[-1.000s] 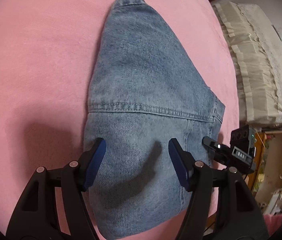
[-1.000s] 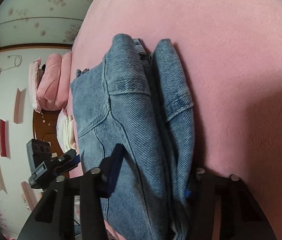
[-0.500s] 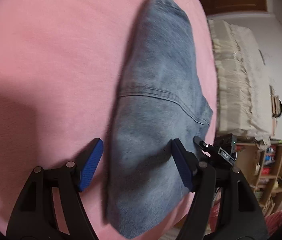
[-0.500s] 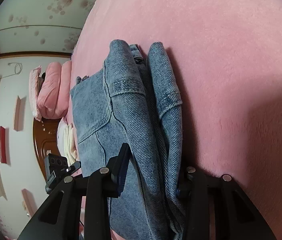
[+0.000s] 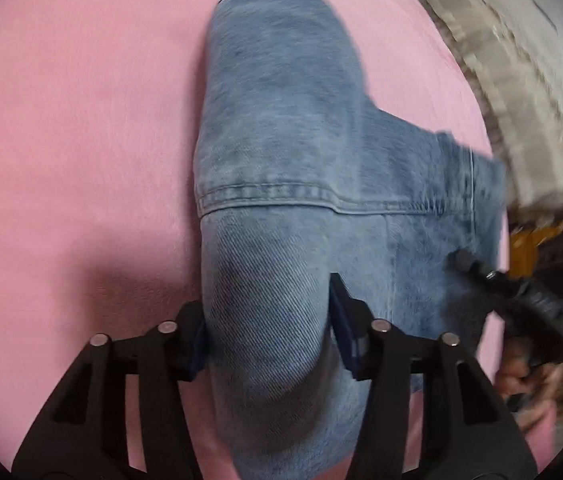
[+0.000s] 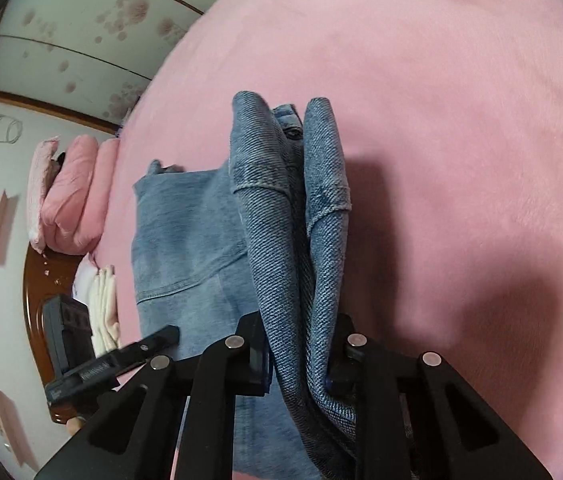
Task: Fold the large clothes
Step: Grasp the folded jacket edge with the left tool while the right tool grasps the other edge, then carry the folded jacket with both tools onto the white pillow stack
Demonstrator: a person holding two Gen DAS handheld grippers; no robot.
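A pair of light blue jeans (image 5: 281, 152) lies folded on the pink blanket (image 5: 73, 120). My left gripper (image 5: 267, 332) is shut on a bunched fold of the jeans near the seam. My right gripper (image 6: 301, 360) is shut on the doubled waistband edge of the jeans (image 6: 281, 200), which rises in two ridges ahead of it. The right gripper also shows at the right edge of the left wrist view (image 5: 521, 292), and the left gripper shows low left in the right wrist view (image 6: 121, 360).
The pink blanket (image 6: 461, 100) spreads wide to the right and far side. Pink pillows (image 6: 73, 196) and a wooden headboard (image 6: 37, 280) lie at the left. A cream frilled cover (image 5: 521, 80) and shelves (image 5: 541, 248) stand beyond the bed edge.
My left gripper has closed from open onto the jeans fold. My right gripper has tightened on the waistband edge. Both have lifted the cloth a little.
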